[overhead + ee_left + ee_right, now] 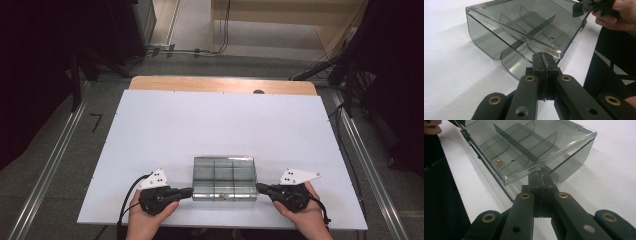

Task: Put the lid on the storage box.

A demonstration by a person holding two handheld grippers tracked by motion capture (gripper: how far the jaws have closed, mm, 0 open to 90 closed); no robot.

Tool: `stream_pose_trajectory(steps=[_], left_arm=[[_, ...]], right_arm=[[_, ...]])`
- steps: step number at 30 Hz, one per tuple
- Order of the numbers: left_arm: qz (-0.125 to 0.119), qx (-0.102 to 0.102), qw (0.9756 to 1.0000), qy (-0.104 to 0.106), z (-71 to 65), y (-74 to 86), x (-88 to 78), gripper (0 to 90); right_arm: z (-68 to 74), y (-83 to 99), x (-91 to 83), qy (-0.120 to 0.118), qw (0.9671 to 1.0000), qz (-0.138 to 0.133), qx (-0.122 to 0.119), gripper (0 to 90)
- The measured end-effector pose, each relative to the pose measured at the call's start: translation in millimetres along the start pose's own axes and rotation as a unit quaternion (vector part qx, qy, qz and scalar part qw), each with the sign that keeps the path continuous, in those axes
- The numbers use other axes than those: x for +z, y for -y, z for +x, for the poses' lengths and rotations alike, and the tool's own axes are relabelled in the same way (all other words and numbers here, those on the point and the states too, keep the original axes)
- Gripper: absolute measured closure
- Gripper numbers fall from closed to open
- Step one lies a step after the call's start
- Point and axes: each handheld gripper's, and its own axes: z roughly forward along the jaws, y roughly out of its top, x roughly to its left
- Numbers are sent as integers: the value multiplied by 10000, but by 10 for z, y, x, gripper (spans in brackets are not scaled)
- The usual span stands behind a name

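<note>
A smoky clear plastic box [225, 177] with inner dividers and a lid sits near the front edge of the white table. My left gripper [190, 190] is shut, its tips against the box's left end just under the lid's rim. My right gripper [259, 187] is shut too and meets the right end the same way. In the left gripper view the closed jaws [544, 58] touch the box [524, 27] below the lid corner. The right gripper view shows the same contact [540, 176] on the box [529, 145]. A small brass piece [497, 161] lies in one compartment.
The white table top [150, 140] stretches wide behind and beside the box, ending in a wooden strip [220, 84] at the far side. The front edge runs just under my hands. Dark stands and cables flank the table on the floor.
</note>
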Motion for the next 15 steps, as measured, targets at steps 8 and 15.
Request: stream_pose_trajectory(steps=[8, 15], left_arm=[[98, 32, 9999, -83, -1, 5, 13, 900], [172, 36, 9998, -132, 7, 12, 20, 900]], right_arm=[[-12, 10, 9, 24, 10000, 87, -33, 871], [-27, 20, 23, 59, 9999, 134, -51, 872]])
